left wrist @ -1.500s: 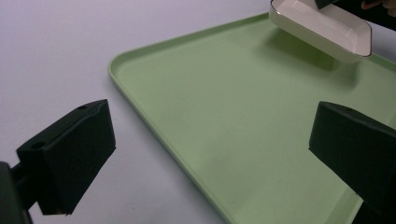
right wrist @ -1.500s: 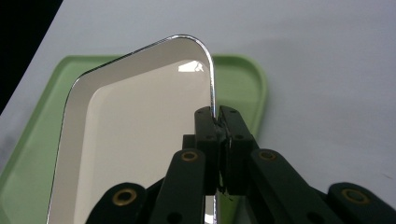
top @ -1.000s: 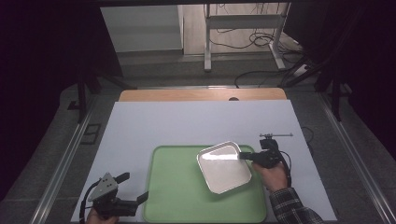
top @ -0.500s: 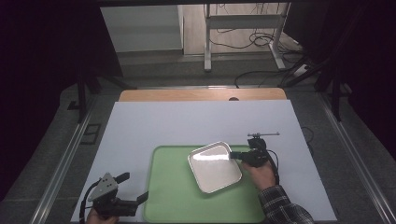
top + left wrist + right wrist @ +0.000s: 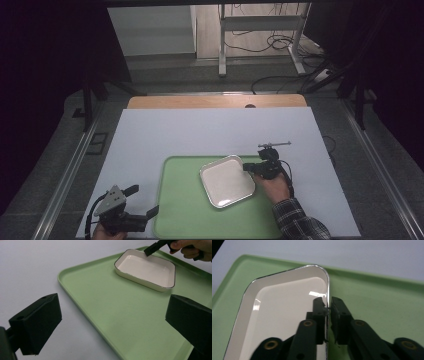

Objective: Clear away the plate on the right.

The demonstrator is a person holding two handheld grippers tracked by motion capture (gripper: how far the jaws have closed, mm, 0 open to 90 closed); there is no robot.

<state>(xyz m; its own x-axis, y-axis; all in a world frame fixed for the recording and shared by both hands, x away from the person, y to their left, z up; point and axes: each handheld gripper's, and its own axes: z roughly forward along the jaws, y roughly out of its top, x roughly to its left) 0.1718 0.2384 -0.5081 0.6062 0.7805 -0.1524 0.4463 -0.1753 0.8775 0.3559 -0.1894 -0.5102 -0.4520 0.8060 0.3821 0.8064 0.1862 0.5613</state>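
Observation:
A white rectangular dish [image 5: 227, 181] with a thin dark rim lies on a green tray [image 5: 185, 210], toward the tray's right side. My right gripper [image 5: 247, 168] is shut on the dish's right rim. In the right gripper view its two pads [image 5: 319, 307] pinch the rim of the dish [image 5: 282, 312] over the tray [image 5: 377, 300]. My left gripper [image 5: 145, 200] stands open at the tray's near left corner, holding nothing. The left gripper view has its wide-apart jaws [image 5: 115, 312] facing across the tray [image 5: 120, 315] to the dish [image 5: 147, 270] and the right gripper [image 5: 152, 248].
The tray sits on a white tabletop [image 5: 200, 130] with a wooden strip [image 5: 215, 101] along its far edge. Metal rails run down both sides of the table. A frame leg and cables [image 5: 270, 45] lie on the floor beyond. A plaid sleeve [image 5: 295, 220] comes in at bottom right.
My right gripper has drawn the dish leftward across the tray, toward its middle. The left gripper has stayed still.

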